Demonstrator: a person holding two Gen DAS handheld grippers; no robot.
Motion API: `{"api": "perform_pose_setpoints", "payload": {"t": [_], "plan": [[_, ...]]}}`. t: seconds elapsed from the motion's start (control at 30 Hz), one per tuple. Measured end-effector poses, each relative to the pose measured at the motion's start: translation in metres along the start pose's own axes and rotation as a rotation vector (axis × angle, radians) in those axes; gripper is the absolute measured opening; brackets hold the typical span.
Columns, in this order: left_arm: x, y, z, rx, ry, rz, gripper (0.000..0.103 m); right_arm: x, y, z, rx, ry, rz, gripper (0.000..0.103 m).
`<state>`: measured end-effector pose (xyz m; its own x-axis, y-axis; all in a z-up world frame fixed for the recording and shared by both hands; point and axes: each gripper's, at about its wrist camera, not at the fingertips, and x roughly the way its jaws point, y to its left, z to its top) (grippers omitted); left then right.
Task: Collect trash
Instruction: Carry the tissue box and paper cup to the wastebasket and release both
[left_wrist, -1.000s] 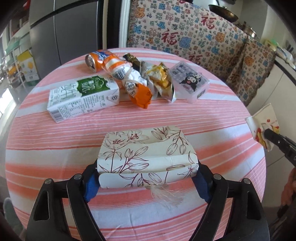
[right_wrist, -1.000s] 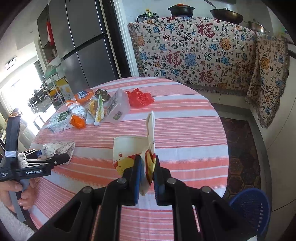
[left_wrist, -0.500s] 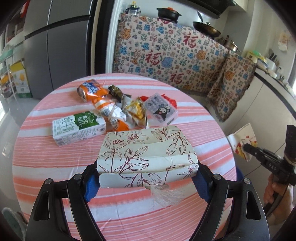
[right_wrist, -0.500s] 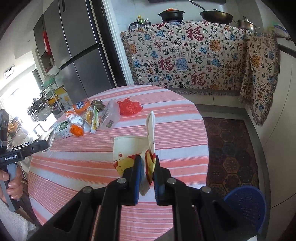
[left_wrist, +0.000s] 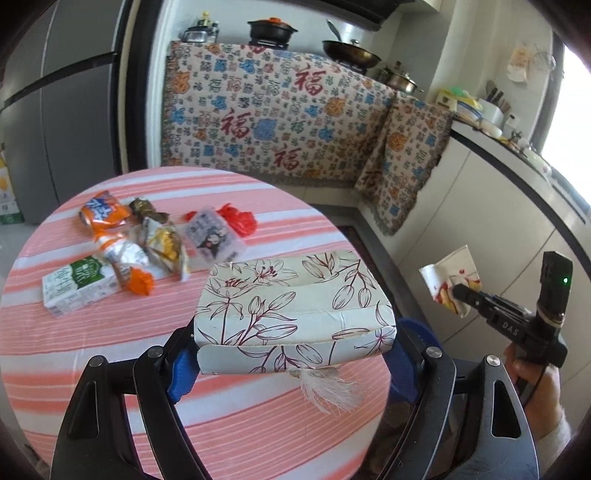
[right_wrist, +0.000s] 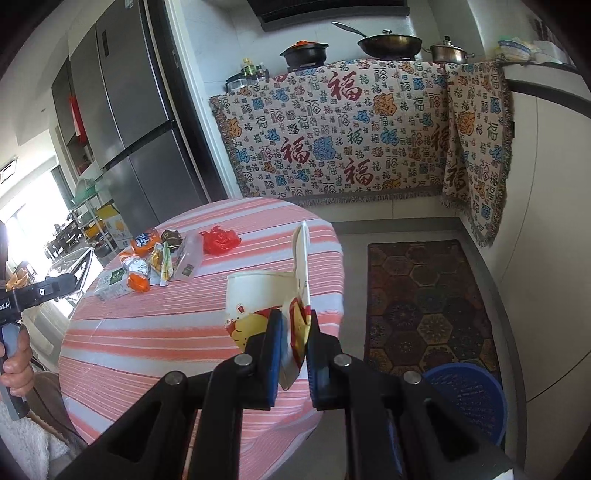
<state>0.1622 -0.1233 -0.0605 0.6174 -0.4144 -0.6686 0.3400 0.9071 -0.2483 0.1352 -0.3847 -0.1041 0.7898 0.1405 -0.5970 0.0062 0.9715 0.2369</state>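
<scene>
In the left wrist view my left gripper (left_wrist: 291, 354) is shut on a white tissue box with a floral print (left_wrist: 291, 302), held in the air over the right edge of the round striped table (left_wrist: 258, 424). My right gripper (right_wrist: 295, 332) is shut on a crushed paper cup with red and yellow print (right_wrist: 258, 295), held past the table's edge. The left view shows that cup (left_wrist: 450, 277) at the right, in the right gripper (left_wrist: 465, 293). A blue basket (right_wrist: 465, 398) stands on the floor below the right gripper.
On the table's far side lie a green milk carton (left_wrist: 77, 288), an orange can (left_wrist: 103, 214), several wrappers, a clear plastic box (left_wrist: 214, 236) and a red bag (left_wrist: 236, 218). A patterned rug (right_wrist: 424, 302) covers the floor, and cloth-draped counters stand behind.
Both grippers have risen and swung right, away from the table's middle, each keeping its load. The tissue box has come up off the cloth, and the floor and blue basket now show.
</scene>
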Motion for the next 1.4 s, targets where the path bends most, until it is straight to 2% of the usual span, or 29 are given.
{"api": "perform_pose_setpoints", "payload": {"t": [0.17,0.33,0.53,0.77,1.07,1.4], "plan": [[0.017,-0.056,0.013,0.078,0.021,-0.083,0.084,-0.021,-0.042,-0.005,0.060,-0.020,-0.053,0.012],[0.040,-0.102,0.019,0.115,0.038,-0.133,0.084,-0.036,-0.085,-0.017,0.128,-0.017,-0.112,0.012],[0.084,-0.153,0.003,0.154,0.093,-0.169,0.084,-0.048,-0.127,-0.031,0.194,-0.007,-0.177,0.012],[0.127,-0.209,-0.016,0.236,0.151,-0.231,0.084,-0.054,-0.158,-0.046,0.230,0.019,-0.232,0.012],[0.181,-0.238,-0.039,0.296,0.227,-0.246,0.084,-0.033,-0.185,-0.069,0.242,0.138,-0.302,0.012],[0.225,-0.261,-0.056,0.355,0.297,-0.238,0.084,-0.022,-0.216,-0.090,0.300,0.202,-0.360,0.012]]}}
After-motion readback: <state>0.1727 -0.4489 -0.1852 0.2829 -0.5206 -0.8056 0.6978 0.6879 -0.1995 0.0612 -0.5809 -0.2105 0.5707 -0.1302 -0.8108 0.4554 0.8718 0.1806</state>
